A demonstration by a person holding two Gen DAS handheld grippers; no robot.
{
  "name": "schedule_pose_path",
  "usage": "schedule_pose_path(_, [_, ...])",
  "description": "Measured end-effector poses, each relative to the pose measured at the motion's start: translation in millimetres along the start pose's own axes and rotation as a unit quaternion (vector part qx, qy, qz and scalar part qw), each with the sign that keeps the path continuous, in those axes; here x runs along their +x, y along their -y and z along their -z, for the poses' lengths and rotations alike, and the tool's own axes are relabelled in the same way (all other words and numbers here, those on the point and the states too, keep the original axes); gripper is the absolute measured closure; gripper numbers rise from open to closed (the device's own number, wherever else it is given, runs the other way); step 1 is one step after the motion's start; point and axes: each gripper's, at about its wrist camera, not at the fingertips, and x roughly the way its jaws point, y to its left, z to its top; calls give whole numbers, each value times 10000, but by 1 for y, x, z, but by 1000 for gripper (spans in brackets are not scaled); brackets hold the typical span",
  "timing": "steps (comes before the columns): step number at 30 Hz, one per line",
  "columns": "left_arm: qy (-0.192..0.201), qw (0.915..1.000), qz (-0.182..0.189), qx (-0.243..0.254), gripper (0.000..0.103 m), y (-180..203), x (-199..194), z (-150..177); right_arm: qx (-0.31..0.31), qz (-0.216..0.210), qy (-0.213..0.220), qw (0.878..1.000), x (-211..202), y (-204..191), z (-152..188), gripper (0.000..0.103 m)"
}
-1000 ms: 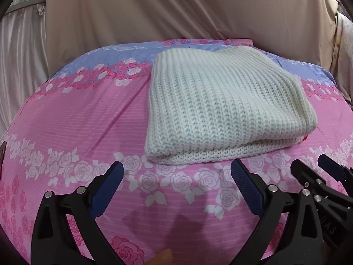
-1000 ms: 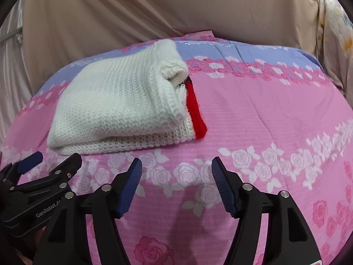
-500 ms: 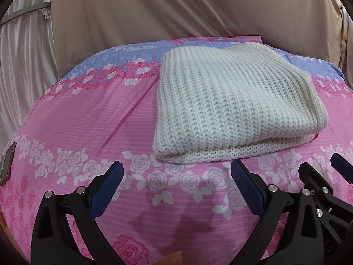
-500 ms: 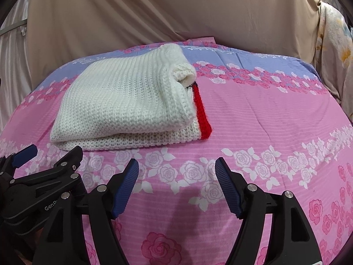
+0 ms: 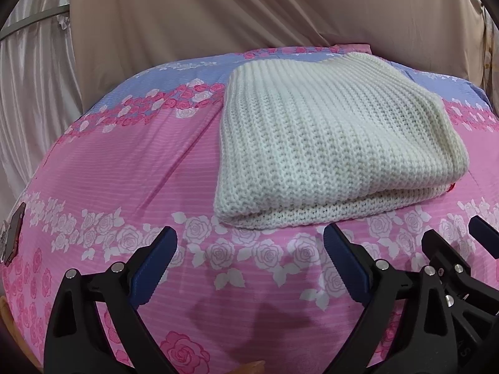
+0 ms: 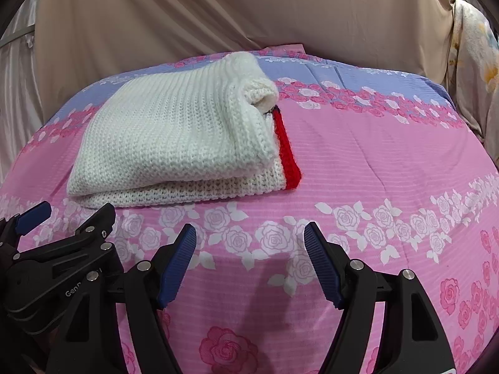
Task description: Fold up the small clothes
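Sweater (image 5: 336,143), white knit and folded, lies on the floral bedsheet (image 5: 124,168); left gripper (image 5: 249,258) sits at its six o'clock, released, empty; right gripper (image 6: 249,249), likewise spread, sees it at eleven o'clock.

You are working over a bed covered by a floral bedsheet (image 5: 131,168), pink with white rose bands and a blue strip at the far edge. A folded white knit sweater (image 5: 330,143) with a red trim (image 6: 287,149) lies directly on it.
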Motion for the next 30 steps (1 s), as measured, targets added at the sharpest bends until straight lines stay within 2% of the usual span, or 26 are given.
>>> schedule_pose_path(30, [-9, 10000, -22, 14, 13, -1, -2, 3, 24, 104, -18, 9999, 1, -2, 1, 33])
